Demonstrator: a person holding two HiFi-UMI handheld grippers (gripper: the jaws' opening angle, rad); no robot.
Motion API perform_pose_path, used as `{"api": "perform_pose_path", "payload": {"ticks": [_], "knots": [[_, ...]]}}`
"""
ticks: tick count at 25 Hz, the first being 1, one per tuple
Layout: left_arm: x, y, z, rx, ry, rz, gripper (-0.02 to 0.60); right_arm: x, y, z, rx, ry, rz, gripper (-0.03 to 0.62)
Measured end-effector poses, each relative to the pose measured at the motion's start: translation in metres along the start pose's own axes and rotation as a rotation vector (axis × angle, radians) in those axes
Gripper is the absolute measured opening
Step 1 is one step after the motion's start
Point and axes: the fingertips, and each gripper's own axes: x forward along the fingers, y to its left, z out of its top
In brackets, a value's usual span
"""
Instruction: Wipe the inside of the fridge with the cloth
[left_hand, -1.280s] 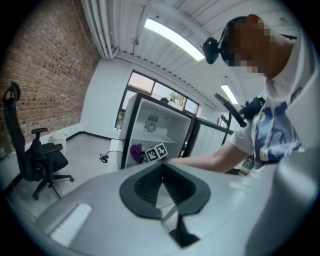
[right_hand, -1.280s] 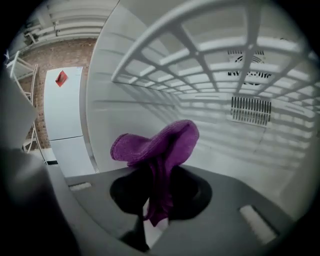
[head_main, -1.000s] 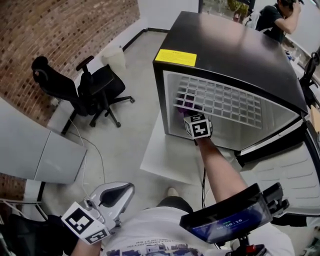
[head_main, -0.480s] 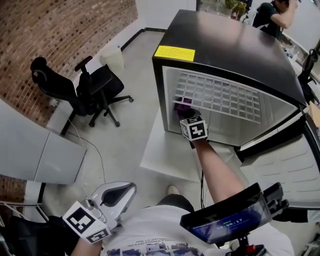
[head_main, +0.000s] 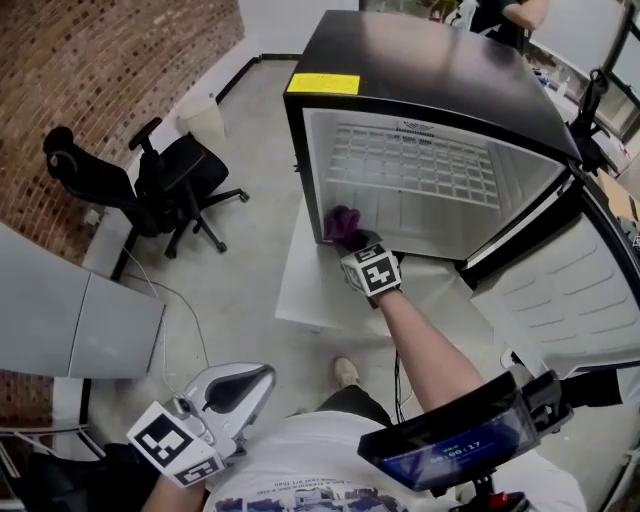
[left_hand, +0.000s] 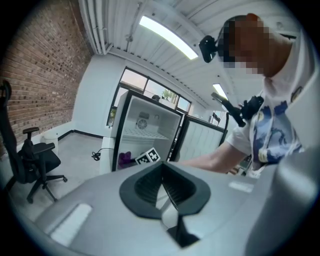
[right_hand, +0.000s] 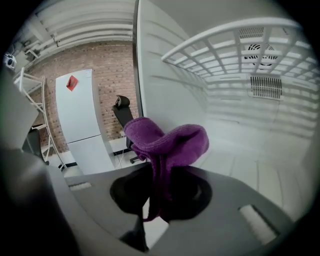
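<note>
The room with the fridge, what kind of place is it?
Probably an office or lab space, not a home kitchen: a wheeled office chair, a bare brick wall, and a plain grey floor around the small fridge.

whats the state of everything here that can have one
fridge, open, inside looks bare
door, swung wide open
shelf, in place, nothing on it
cloth, bunched, at the fridge's lower left front edge
right hand-held gripper, shut on cloth
left hand-held gripper, shut, empty
chair, upright, nobody in it
</note>
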Motion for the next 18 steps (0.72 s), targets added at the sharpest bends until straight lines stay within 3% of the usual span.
{"api": "perform_pose_path", "payload": {"ticks": [8,18], "knots": [[-0.011,-0.001,-0.010,-0.017,-0.006,-0.011,0.005,-0.031,-0.041,0.019,0.027,-0.091,-0.183,0.066],[0.002,0.015,0.002,-0.039,-0.022,0.054,0.005,0.000,-0.094,0.052,-0.014,-0.104,-0.259,0.066]]}}
